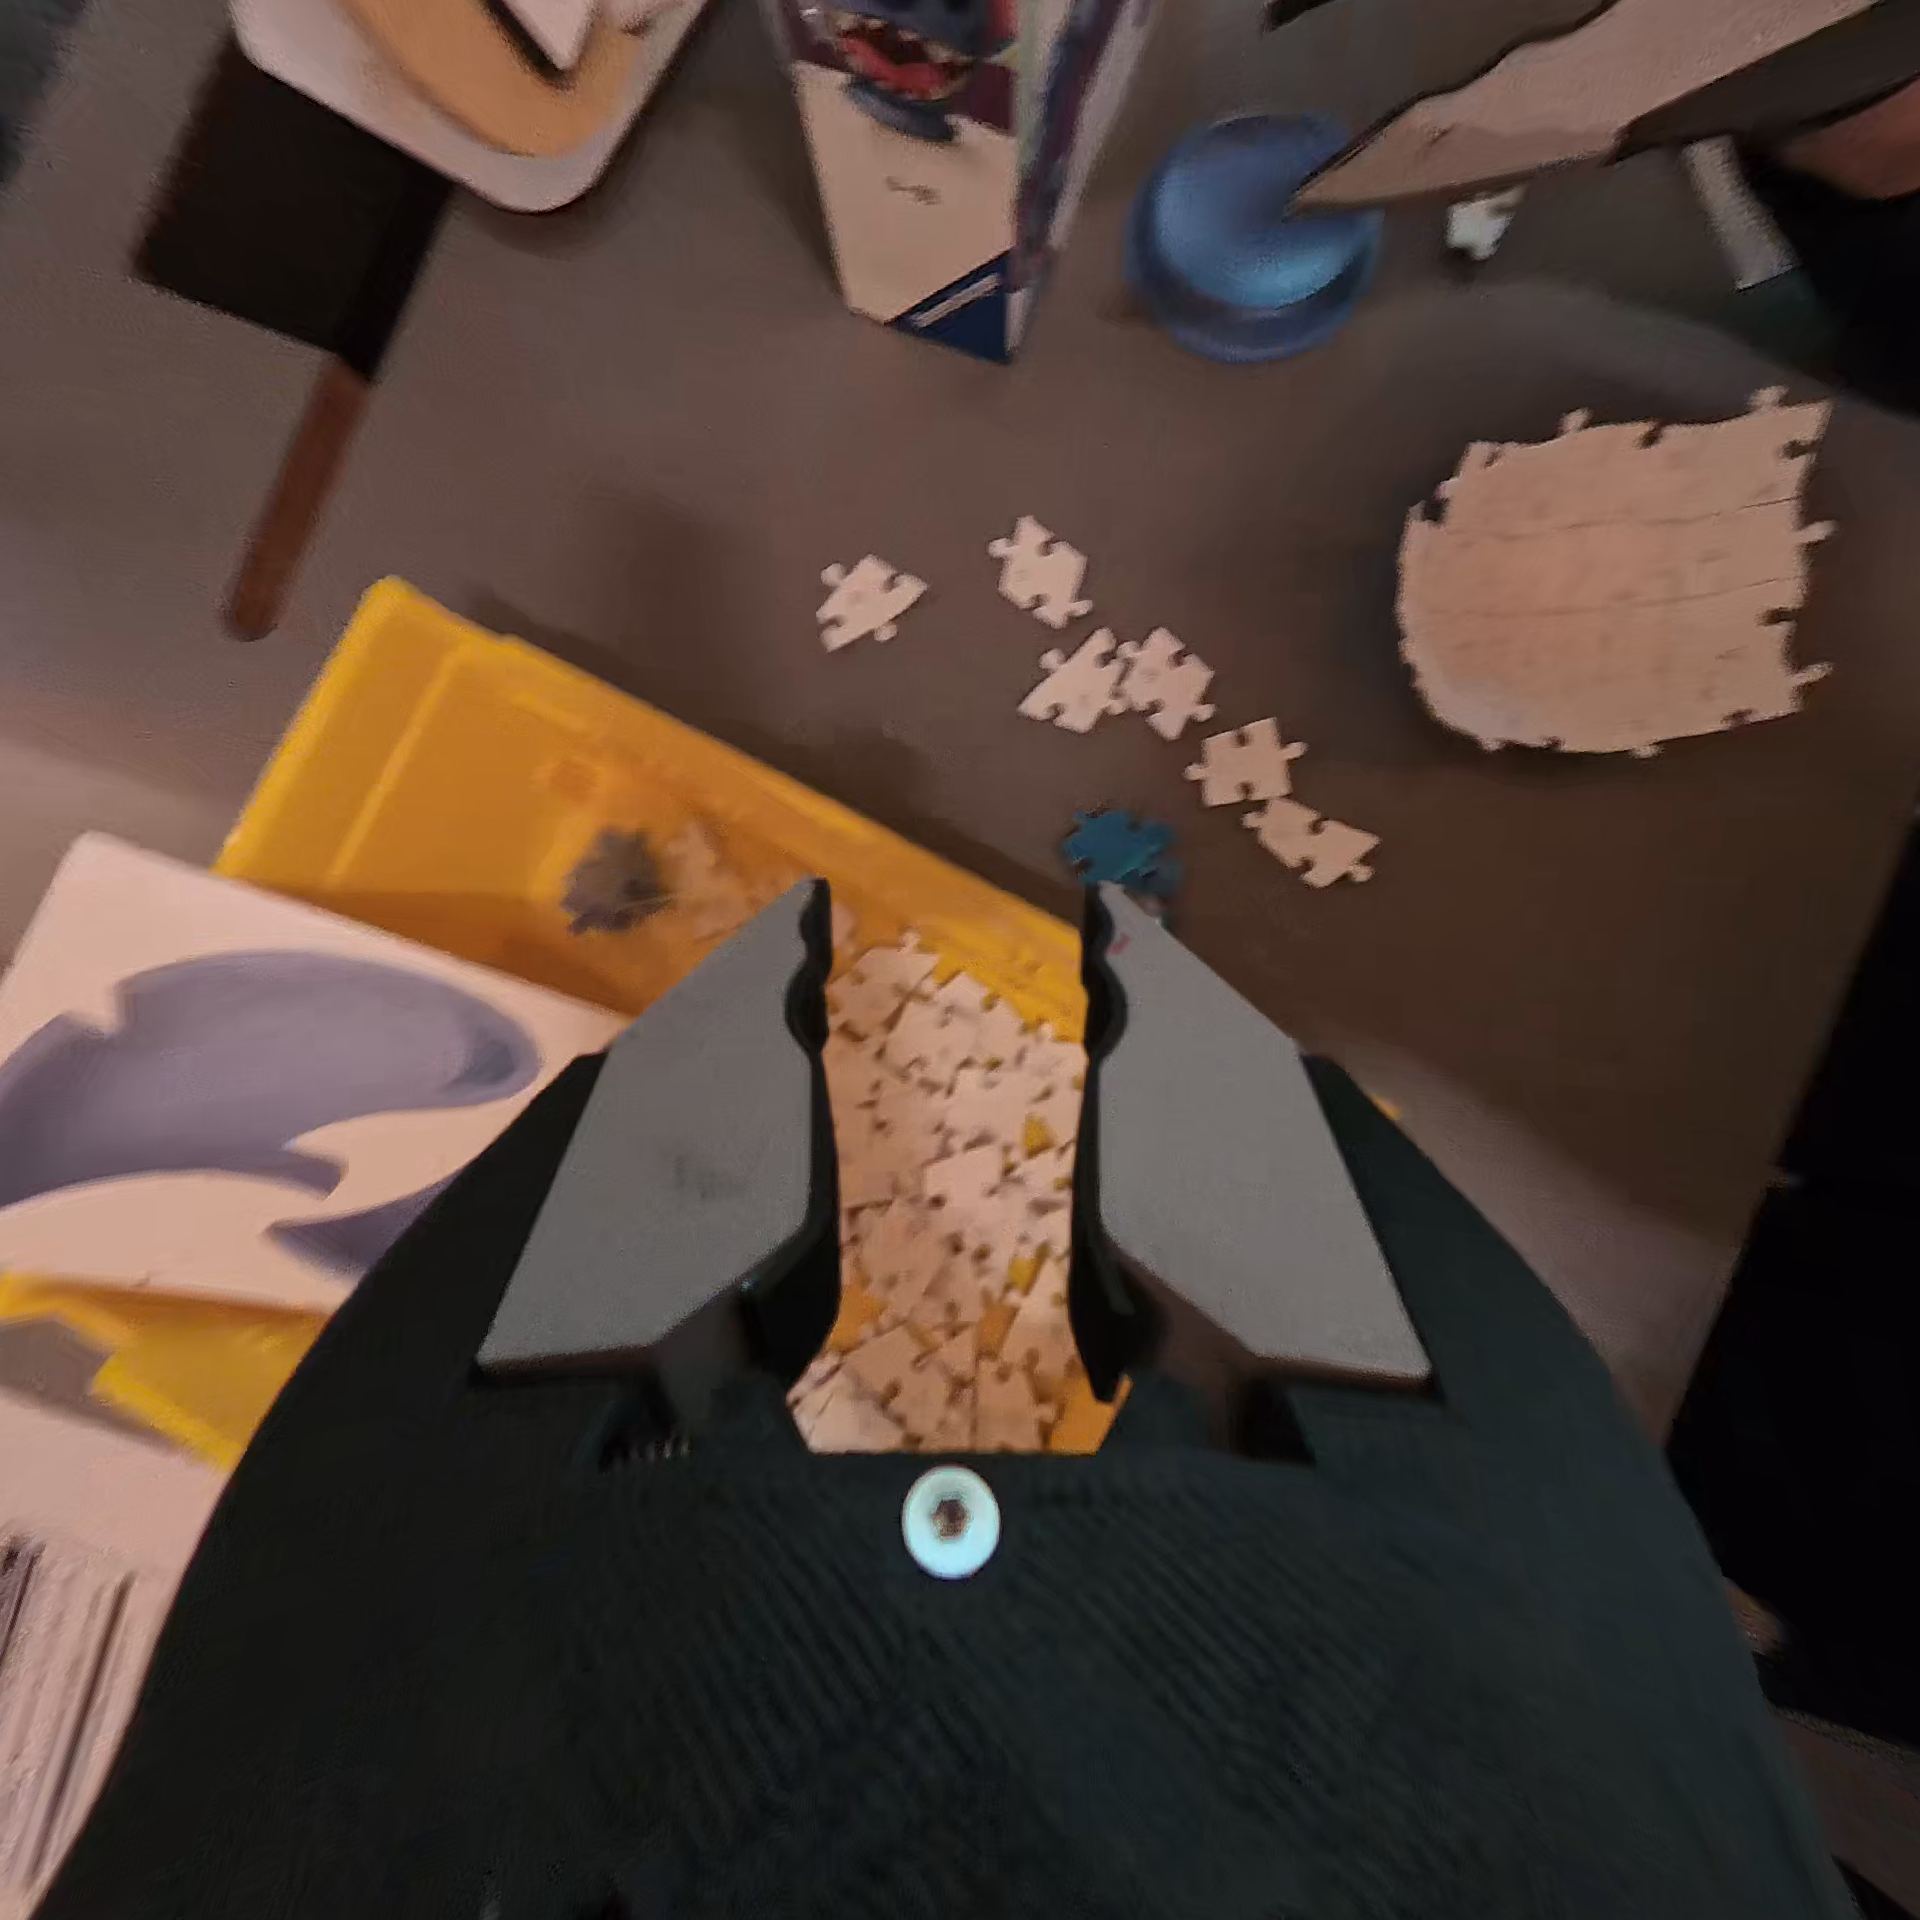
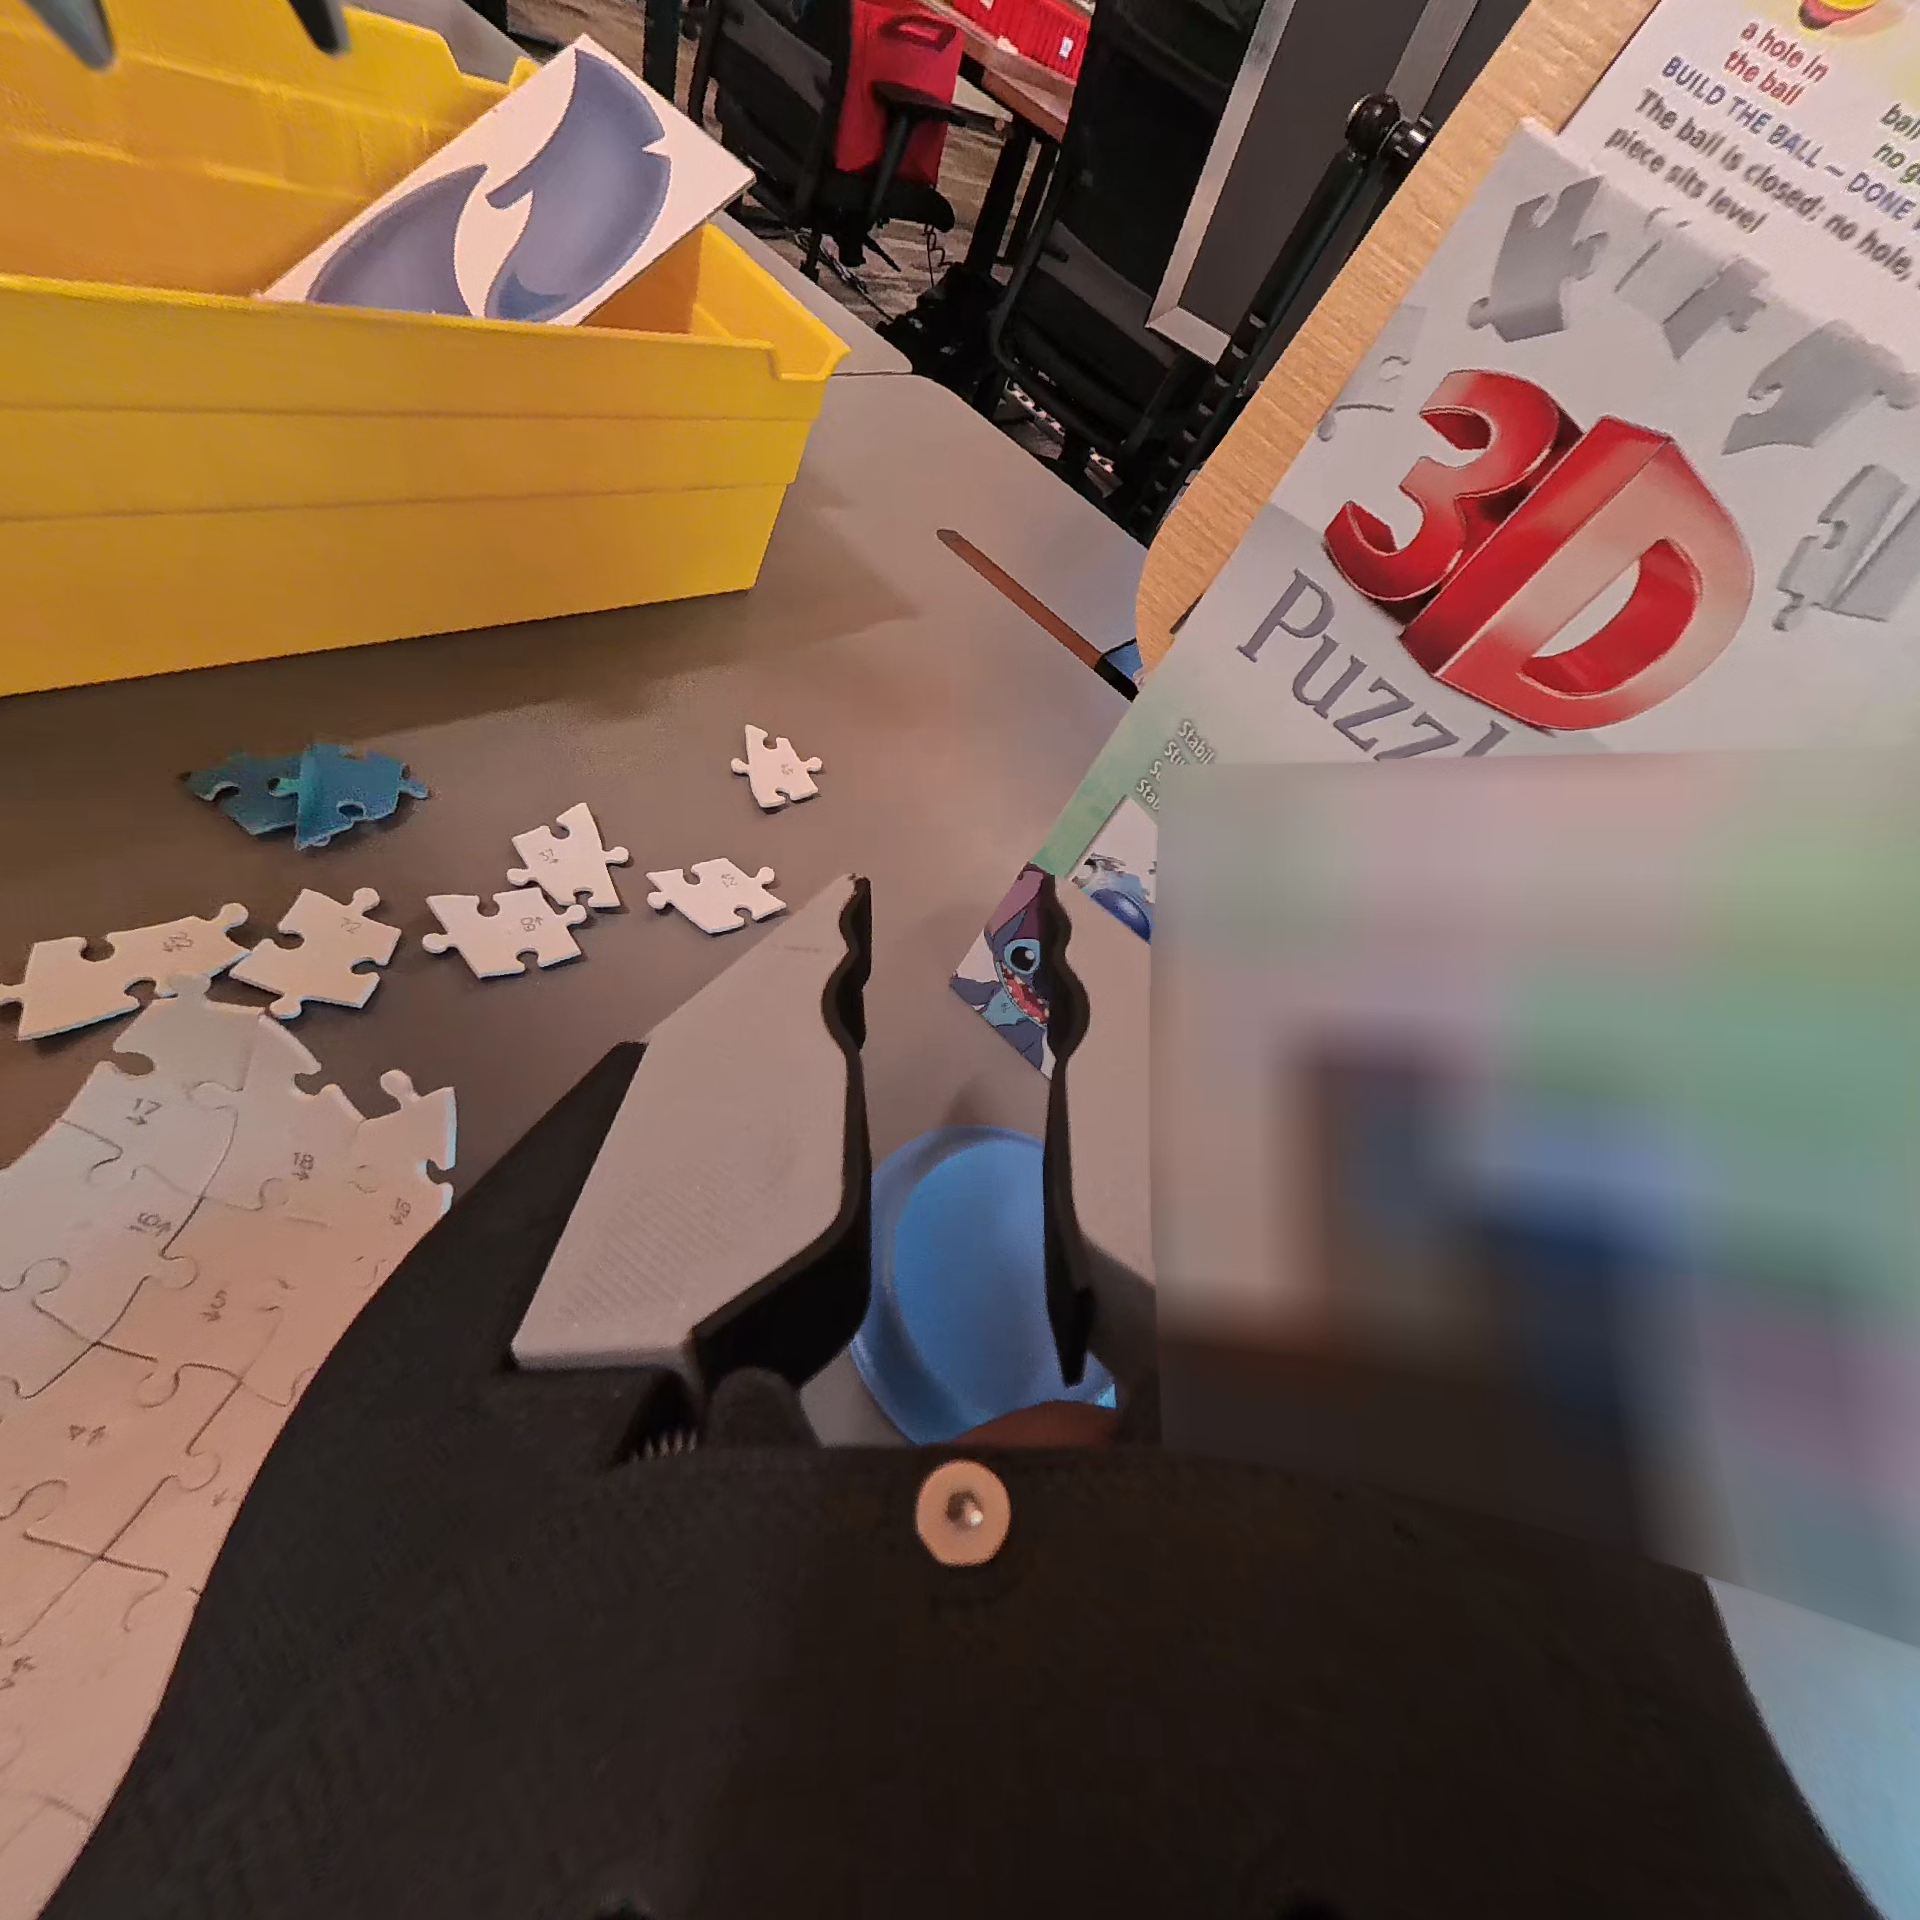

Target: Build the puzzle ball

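Observation:
My left gripper [image 1: 954,899] is open and empty above a yellow bin [image 1: 436,748] that holds several white-backed puzzle pieces [image 1: 956,1122]. Several loose pieces [image 1: 1143,675] lie face down on the grey table, with a blue piece [image 1: 1122,847] beside them. An assembled curved section [image 1: 1600,582] lies at the right. My right gripper [image 2: 954,899] is open and empty, low over a blue round stand [image 2: 966,1278] that shows between its fingers. The right wrist view also shows the section [image 2: 156,1299], the loose pieces [image 2: 509,925] and the blue pieces [image 2: 312,795].
The puzzle box [image 2: 1558,520] stands close at the right of my right gripper, and it also shows at the far side in the left wrist view [image 1: 935,156]. A card with blue shapes [image 2: 540,187] leans in the yellow bin [image 2: 416,447]. A thin brown stick [image 2: 1029,613] lies on the table. One gripper's finger ends stand about 20 cm off the other's. My left tips are about 20 cm from the section [image 2: 156,1299], my right tips only 15 cm.

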